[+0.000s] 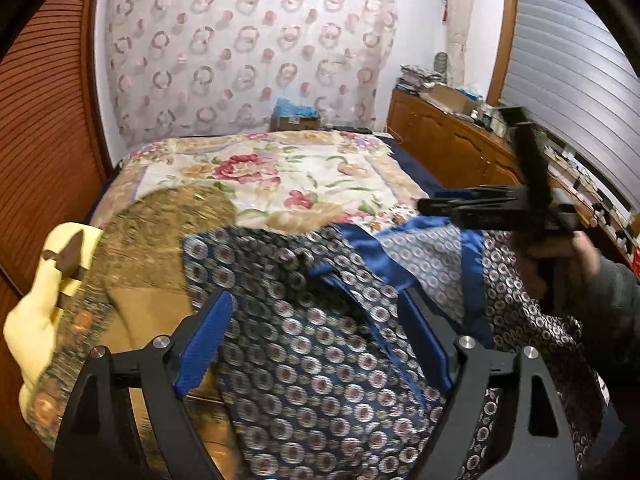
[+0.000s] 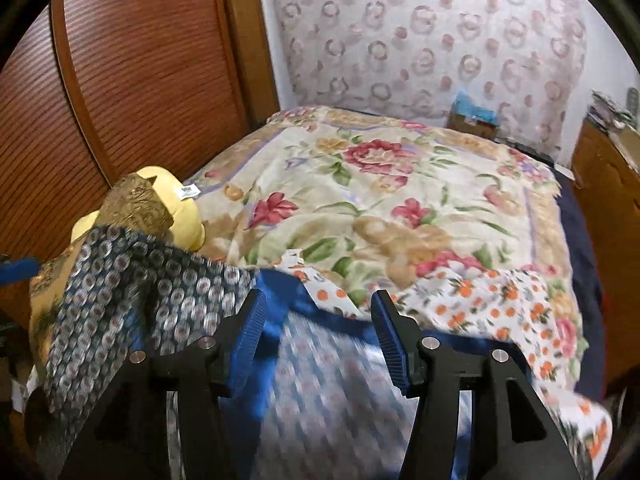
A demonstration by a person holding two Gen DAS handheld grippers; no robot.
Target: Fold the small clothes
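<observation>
A dark blue garment with a ring pattern and bright blue trim lies rumpled at the near end of the bed. My left gripper is open just above it, fingers either side of a fold. The right gripper shows in the left wrist view, hand-held over the garment's right side. In the right wrist view the right gripper is open over the garment's pale inner side. The dark patterned part drapes to the left.
A floral blanket covers the bed. A white cloth with orange dots lies at the right. A gold-brown cloth and a yellow plush lie at the left by the wooden sliding door. A wooden cabinet stands at the right.
</observation>
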